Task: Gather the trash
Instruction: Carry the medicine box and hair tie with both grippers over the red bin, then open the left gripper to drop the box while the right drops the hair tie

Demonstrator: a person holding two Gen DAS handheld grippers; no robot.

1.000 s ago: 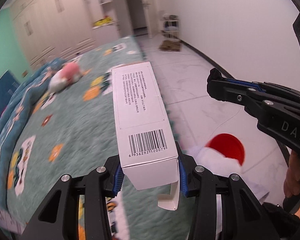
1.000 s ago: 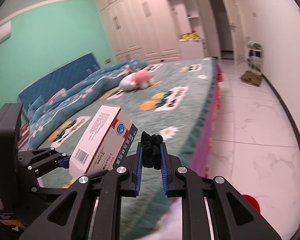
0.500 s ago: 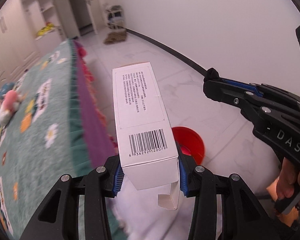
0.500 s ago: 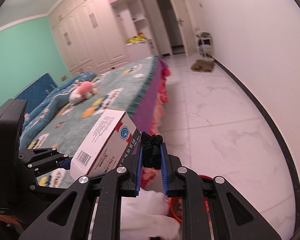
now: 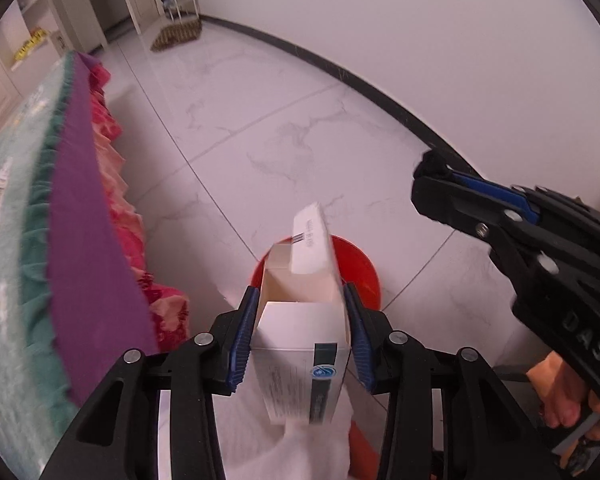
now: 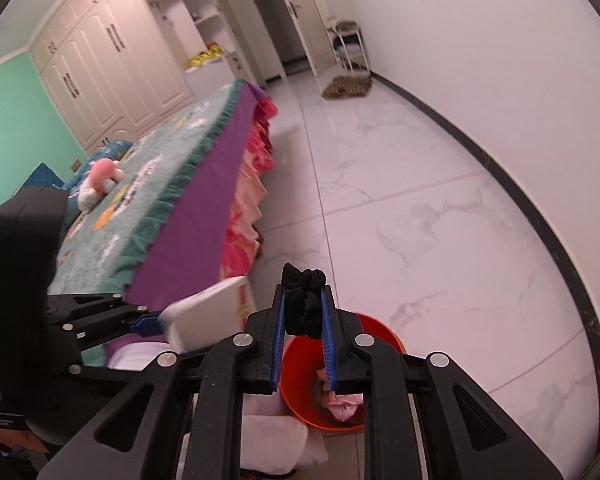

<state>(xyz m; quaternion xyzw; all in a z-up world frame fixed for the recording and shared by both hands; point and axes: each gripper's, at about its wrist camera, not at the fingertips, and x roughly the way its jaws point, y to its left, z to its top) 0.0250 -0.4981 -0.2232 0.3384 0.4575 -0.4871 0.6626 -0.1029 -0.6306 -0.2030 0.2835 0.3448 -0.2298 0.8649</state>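
Trash in hand consists of two items. My left tool [image 5: 300, 332] is clamped on a white box [image 5: 302, 320], one pad on each side; the box tips forward with its open end flap toward the red bin [image 5: 364, 276] on the floor below it. My right tool [image 6: 303, 336] is nearly closed, pinching a small black wad [image 6: 302, 300] between its blue pads; I cannot tell what the wad is made of.

Status, judged from these views:
1. Pickup is done for both items; each is gripped and off any surface.
2. Carry is nearly done. Both tools point down toward the bin, which stands on the white tile floor [image 6: 420, 200] just beside the bed [image 6: 172, 184].
3. The bin already holds some crumpled pinkish scrap, visible in the right wrist view.

Remaining:
1. Centre each tool over the bin mouth.
2. Release the box, then the wad.
3. Check the bed and floor for further trash; only a pink plush toy [image 6: 100, 180] shows on the bed.
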